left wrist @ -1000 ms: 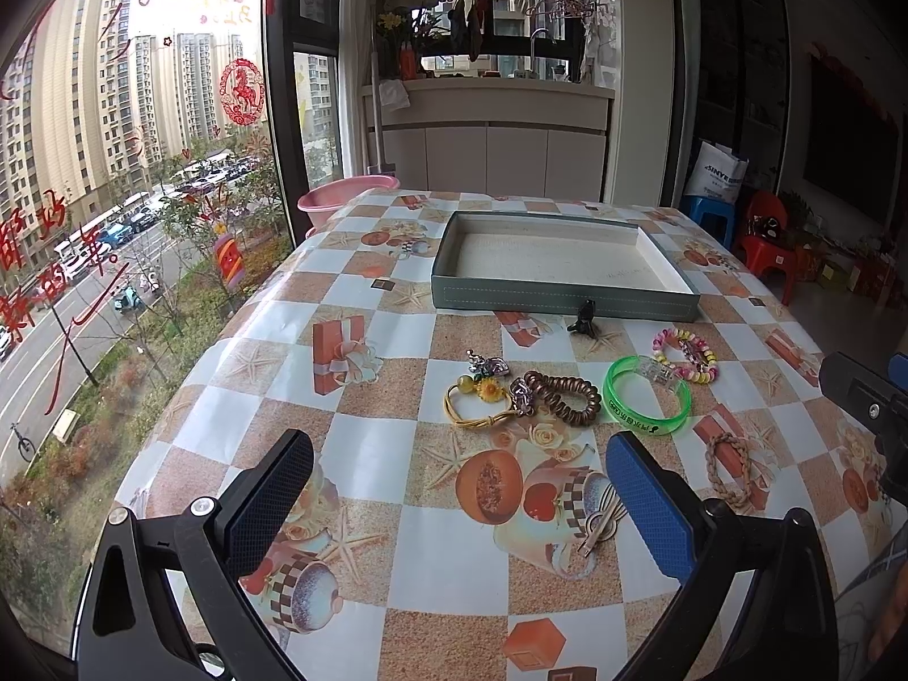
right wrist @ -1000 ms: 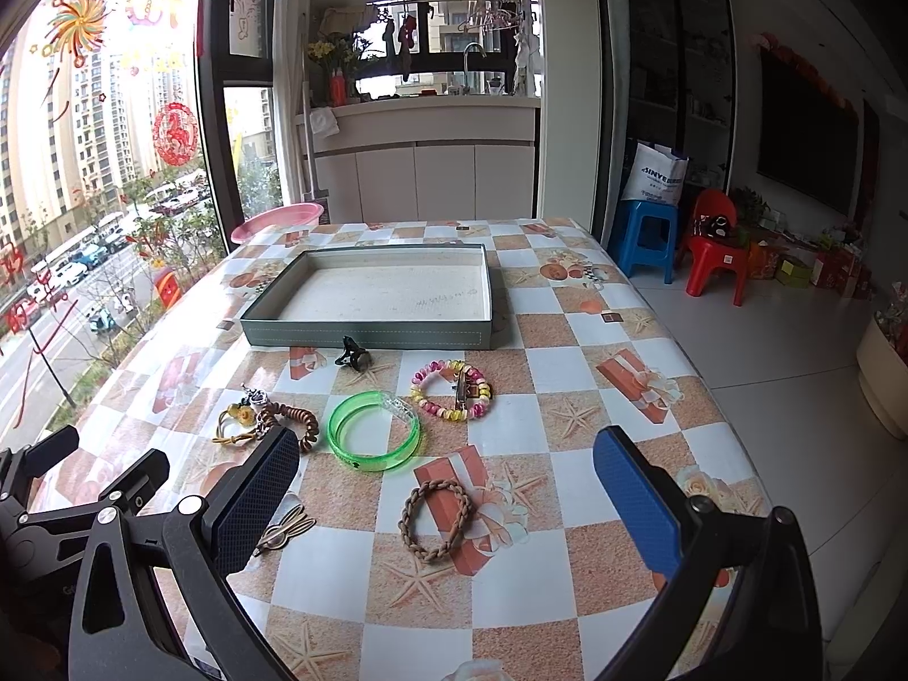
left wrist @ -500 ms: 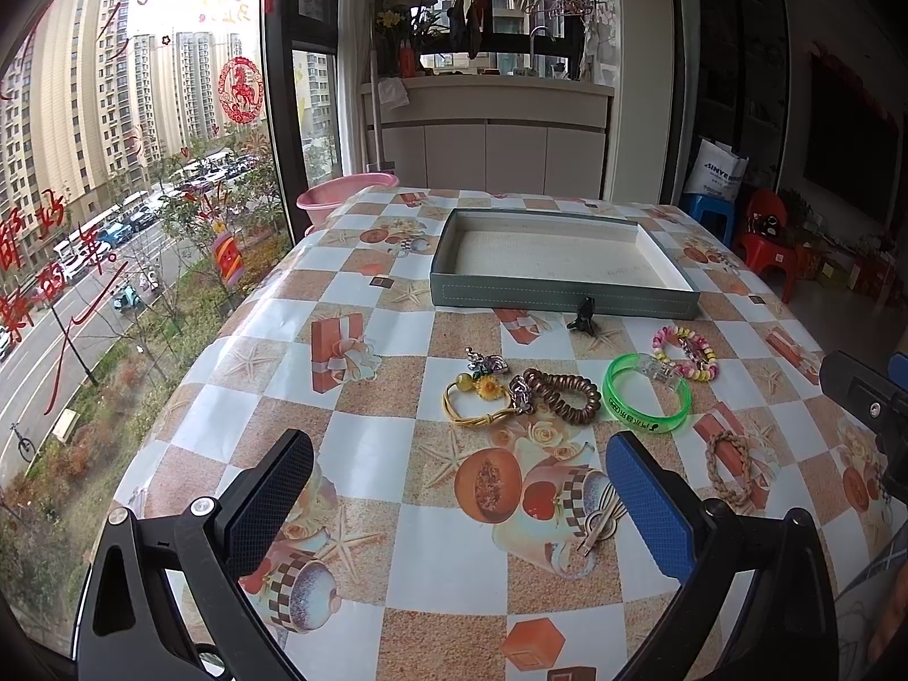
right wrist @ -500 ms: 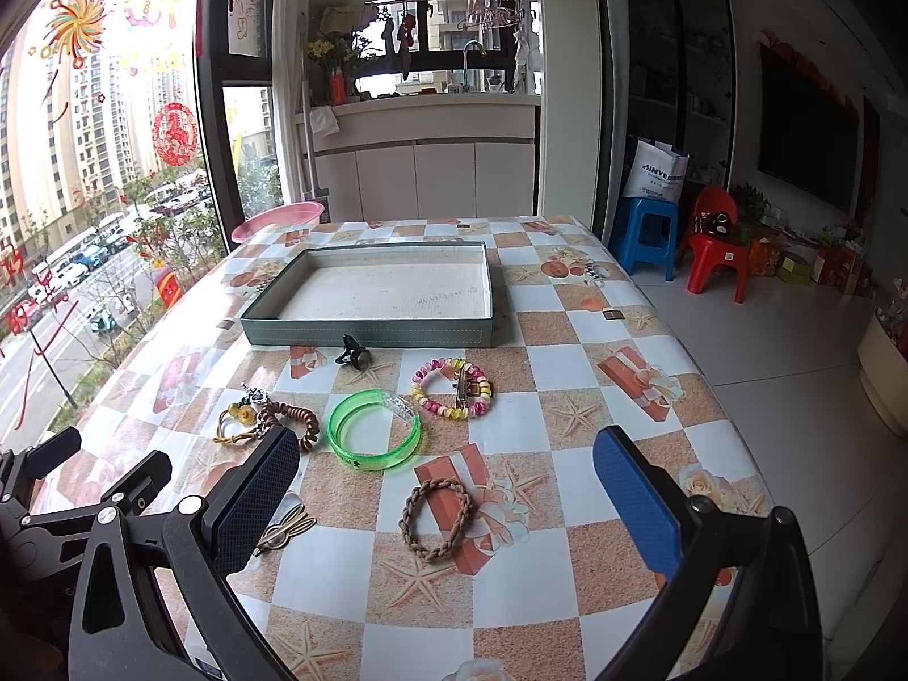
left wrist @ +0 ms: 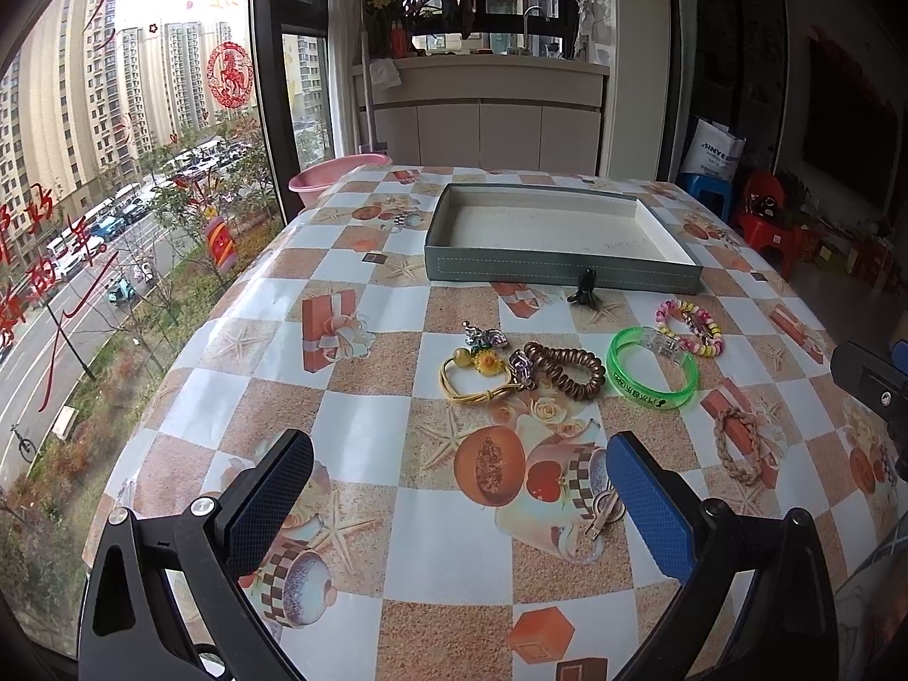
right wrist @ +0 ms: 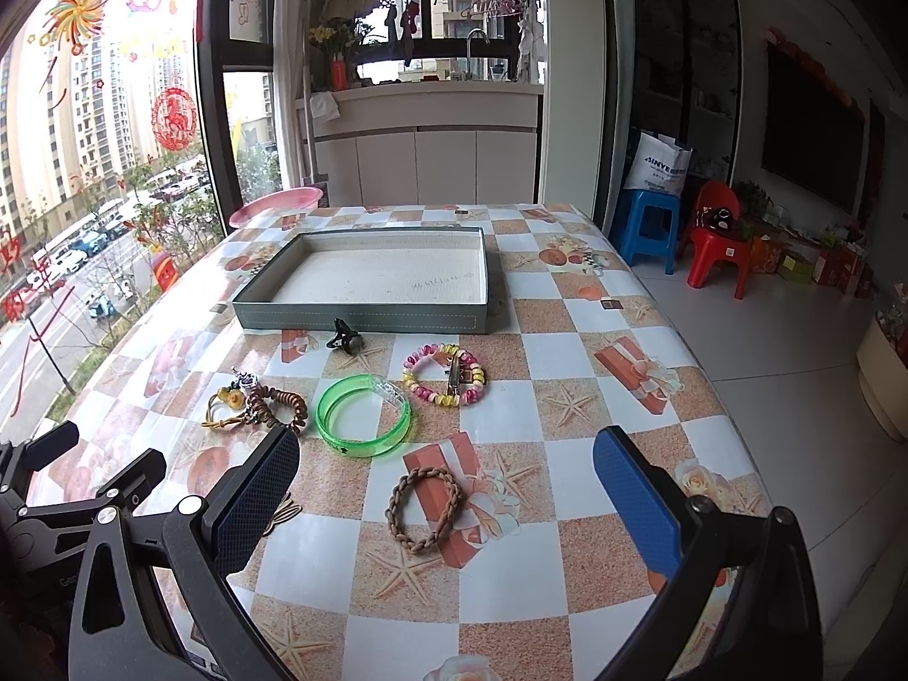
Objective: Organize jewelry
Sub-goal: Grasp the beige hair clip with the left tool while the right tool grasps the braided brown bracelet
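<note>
The empty grey tray (right wrist: pixel 363 315) sits at the far middle of the table (right wrist: pixel 596 397); the jewelry lies loose on its near side: black clip (right wrist: pixel 343 336), beaded bracelet (right wrist: pixel 444 381), green bangle (right wrist: pixel 363 416), brown coil tie (left wrist: pixel 562 370), yellow flower band (left wrist: pixel 474 375), braided bracelet (right wrist: pixel 424 507). Both the left gripper (left wrist: pixel 454 502) and right gripper (right wrist: pixel 445 496) hover with jaws wide apart, holding nothing.

Risks, as I judge them: the coil tie and flower band touch and may lift together; thin pieces could slip on the glossy cloth. A small wooden piece (left wrist: pixel 602 508) near the left gripper's right finger is partly hidden and unclear.
</note>
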`<state>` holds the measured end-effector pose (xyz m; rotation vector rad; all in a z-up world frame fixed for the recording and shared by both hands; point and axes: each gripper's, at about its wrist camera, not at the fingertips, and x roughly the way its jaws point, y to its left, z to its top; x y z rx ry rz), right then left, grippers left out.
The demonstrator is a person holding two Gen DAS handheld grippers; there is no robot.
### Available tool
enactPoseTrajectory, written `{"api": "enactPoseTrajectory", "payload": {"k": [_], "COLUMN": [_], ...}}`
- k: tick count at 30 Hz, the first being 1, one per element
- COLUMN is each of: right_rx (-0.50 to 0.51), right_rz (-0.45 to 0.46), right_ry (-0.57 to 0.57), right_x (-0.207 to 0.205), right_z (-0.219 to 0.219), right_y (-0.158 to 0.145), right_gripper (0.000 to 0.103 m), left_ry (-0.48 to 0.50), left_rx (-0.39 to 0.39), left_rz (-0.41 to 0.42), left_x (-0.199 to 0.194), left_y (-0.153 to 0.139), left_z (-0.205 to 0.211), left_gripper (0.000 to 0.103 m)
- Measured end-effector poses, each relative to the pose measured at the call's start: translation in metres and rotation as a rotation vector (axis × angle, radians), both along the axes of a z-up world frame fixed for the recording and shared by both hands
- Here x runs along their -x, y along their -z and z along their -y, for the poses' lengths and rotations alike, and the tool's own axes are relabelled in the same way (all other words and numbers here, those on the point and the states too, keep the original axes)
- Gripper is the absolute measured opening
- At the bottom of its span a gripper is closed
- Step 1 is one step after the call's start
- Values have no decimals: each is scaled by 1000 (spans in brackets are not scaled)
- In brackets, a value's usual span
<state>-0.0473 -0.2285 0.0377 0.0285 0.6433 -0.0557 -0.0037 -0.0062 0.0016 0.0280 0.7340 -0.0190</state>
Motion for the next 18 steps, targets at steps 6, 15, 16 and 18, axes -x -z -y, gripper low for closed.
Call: {"api": "enactPoseTrajectory", "payload": {"k": [6, 15, 16, 18], "right_rx": [-24, -97, -96, -93], "right_rz": [-117, -300, -313, -331], "right_ry": [1, -40, -48, -66], "right_x": [-7, -36, -42, -51], "right_z": [20, 39, 40, 38], "right_y": [23, 60, 63, 68], "right_gripper": [103, 103, 103, 101], "left_ry": [64, 191, 203, 223], "left_rx": [34, -8, -15, -27], "left_rz": [-109, -207, -210, -216], "left_x": [-9, -20, -21, -24], "left_y": [21, 44, 45, 47], "left_z": [3, 34, 38, 43], "left_gripper": [103, 103, 103, 103]}}
